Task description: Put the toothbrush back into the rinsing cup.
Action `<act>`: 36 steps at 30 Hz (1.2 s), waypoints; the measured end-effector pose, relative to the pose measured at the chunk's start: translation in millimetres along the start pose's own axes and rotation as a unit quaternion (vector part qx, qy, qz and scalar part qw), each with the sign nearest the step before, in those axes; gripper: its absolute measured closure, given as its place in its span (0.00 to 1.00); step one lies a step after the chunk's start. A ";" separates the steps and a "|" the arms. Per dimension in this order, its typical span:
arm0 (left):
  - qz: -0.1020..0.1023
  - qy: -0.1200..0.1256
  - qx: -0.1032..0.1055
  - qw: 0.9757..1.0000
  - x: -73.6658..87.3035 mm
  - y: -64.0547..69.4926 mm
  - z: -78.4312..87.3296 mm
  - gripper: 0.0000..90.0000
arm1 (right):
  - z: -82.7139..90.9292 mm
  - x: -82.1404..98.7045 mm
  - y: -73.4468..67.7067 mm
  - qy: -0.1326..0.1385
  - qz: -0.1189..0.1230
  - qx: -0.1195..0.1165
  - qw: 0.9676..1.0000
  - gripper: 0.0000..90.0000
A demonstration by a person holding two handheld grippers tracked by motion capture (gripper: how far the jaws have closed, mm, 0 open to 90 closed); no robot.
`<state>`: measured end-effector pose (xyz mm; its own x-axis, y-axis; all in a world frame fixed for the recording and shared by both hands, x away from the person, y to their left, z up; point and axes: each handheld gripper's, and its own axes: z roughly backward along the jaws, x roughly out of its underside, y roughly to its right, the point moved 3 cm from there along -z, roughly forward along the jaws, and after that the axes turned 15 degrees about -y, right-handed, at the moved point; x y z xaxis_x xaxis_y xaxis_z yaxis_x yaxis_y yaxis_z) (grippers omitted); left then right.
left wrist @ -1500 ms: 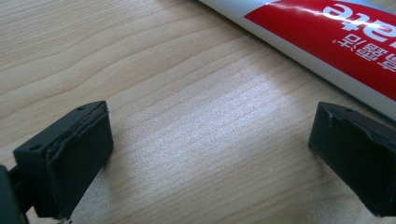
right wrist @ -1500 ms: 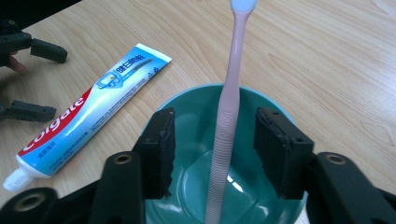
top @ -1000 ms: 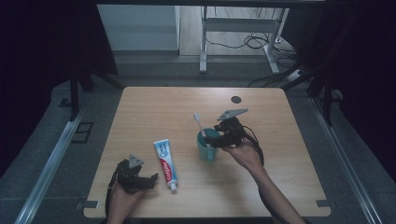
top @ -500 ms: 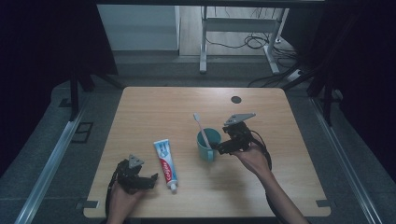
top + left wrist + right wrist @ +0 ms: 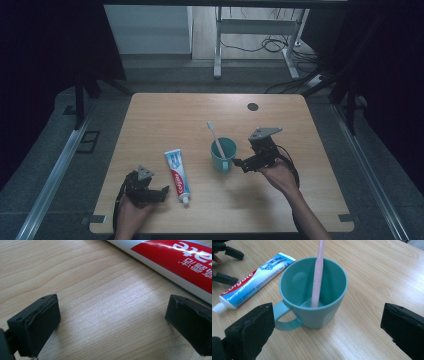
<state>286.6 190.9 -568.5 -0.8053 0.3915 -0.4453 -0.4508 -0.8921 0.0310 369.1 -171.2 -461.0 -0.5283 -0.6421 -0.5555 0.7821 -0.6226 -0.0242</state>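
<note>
A: Nearest the person, the left gripper (image 5: 159, 192) rested low on the table (image 5: 165, 115), jaws spread wide and holding nothing. The toothpaste tube (image 5: 177, 169) lay flat just beside it, cap toward the near edge.

B: And the right gripper (image 5: 239, 164)?

A: Jaws parted, empty, level with the teal mug (image 5: 313, 296), just beside its handle and apart from it.

B: Contents?

A: One pink toothbrush (image 5: 318, 272), handle-end down, leaning on the rim, bristles up. Nothing else visible inside.

B: Step in hand?

A: Likely the toothbrush was set in the mug, the right gripper clear of it. Next probably the tube: the left gripper needs to straddle it and close across its width.

B: Farther off?

A: Bare wood, a dark grommet (image 5: 253, 106).
</note>
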 end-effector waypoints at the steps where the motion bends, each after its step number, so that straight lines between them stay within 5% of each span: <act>1: 0.000 0.000 0.000 1.000 0.0 0.1 0.0 0.00 | 0.1 1.7 0.2 -0.001 0.001 0.000 1.000 0.00; 36: 0.000 0.000 0.000 1.000 0.0 0.0 -0.1 0.00 | 0.8 85.7 14.0 -0.011 -0.033 0.036 0.999 0.00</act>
<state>286.6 191.0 -568.6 -0.8047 0.3922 -0.4456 -0.4516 -0.8917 0.0306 334.5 -235.4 -508.3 -0.5850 -0.6082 -0.5366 0.7206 -0.6933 0.0003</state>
